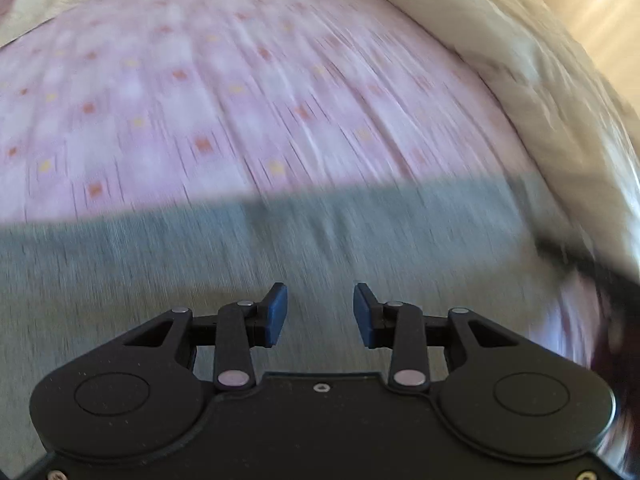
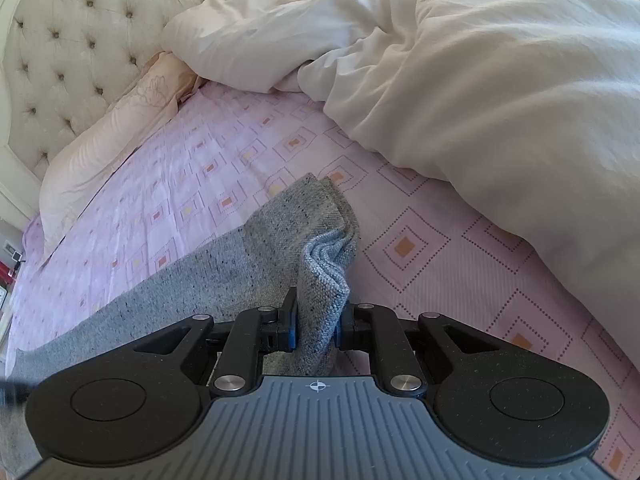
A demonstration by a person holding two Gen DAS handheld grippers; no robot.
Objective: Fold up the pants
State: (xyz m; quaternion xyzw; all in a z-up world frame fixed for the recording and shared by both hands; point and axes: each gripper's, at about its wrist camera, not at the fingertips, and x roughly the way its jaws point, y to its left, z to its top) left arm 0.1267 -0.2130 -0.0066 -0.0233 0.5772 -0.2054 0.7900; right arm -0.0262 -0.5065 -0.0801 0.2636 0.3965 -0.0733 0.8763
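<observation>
- Right claw [image 2: 316,330] pinches a bunched edge of the grey pants [image 2: 240,256], low centre; a thin bite could slip.
- Left claw [image 1: 320,314] hangs spread and empty above the pants [image 1: 200,264] on the bed's pink sheet [image 1: 180,100]; blur suggests misplacement.

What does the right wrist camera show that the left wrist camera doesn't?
Only the right wrist view shows the tufted headboard, the pillow and the right gripper shut on a bunched fold of the gray pants. Only the left wrist view shows the left gripper, open and empty. Both show the pants, pink patterned sheet and white duvet.
</observation>
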